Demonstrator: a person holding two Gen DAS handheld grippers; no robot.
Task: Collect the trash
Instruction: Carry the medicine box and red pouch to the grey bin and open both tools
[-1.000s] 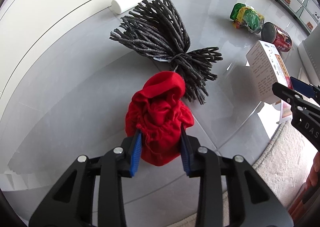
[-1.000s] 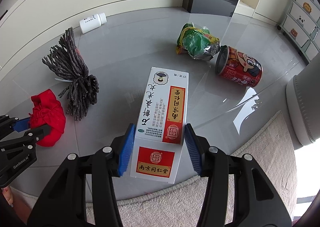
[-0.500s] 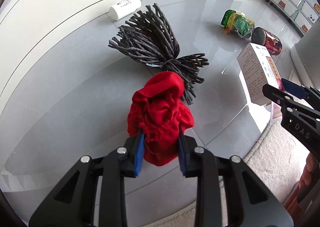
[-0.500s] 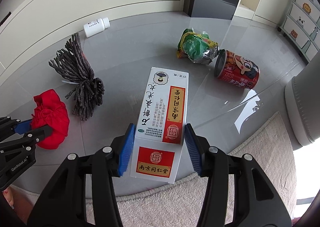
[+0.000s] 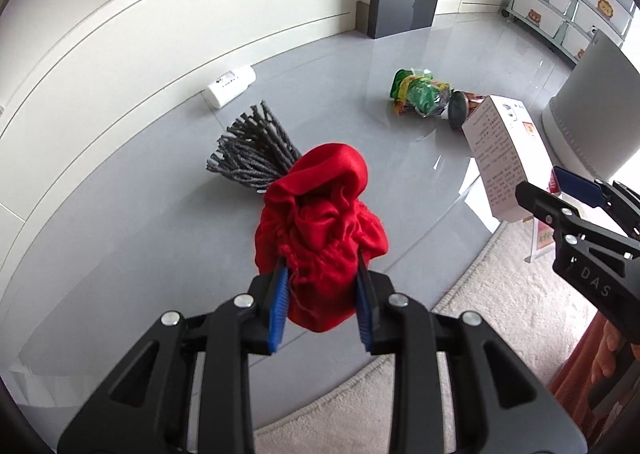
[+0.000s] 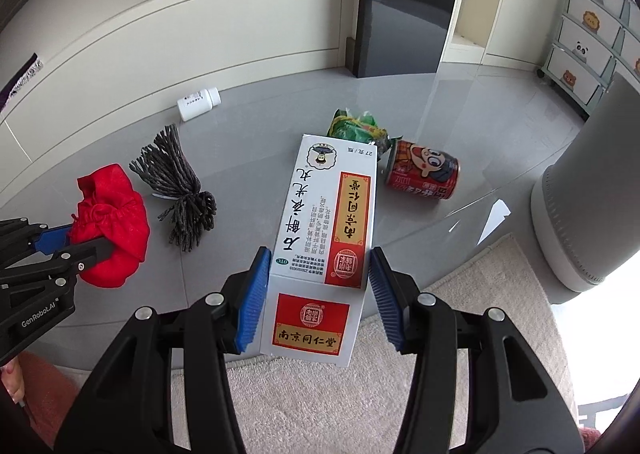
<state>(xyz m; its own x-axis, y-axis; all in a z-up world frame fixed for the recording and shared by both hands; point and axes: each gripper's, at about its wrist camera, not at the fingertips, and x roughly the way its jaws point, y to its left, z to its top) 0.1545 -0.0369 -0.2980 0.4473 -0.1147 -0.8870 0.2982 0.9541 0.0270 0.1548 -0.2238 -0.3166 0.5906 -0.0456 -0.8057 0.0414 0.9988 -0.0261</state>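
My left gripper (image 5: 320, 274) is shut on a crumpled red cloth pouch (image 5: 320, 214) and holds it above the grey floor; the pouch hides part of a grey mop head (image 5: 256, 154). In the right wrist view this left gripper (image 6: 88, 240) and the red pouch (image 6: 116, 206) hang at the left. My right gripper (image 6: 320, 266) is shut on a tall white medicine box (image 6: 332, 206) with red and gold labels, lifted off the floor. The left wrist view shows that box (image 5: 500, 150) at the right, in the right gripper (image 5: 540, 190).
On the floor lie the grey mop head (image 6: 176, 190), a white bottle (image 6: 199, 103) by the wall, a green snack bag (image 6: 356, 126) and a red can (image 6: 424, 174). A grey round unit (image 6: 592, 194) stands right. A beige rug (image 6: 460, 314) lies below me.
Both grippers have risen with their loads; the red pouch and the box are off the floor. The floor items look smaller and farther away, and more of the wall and door shows.
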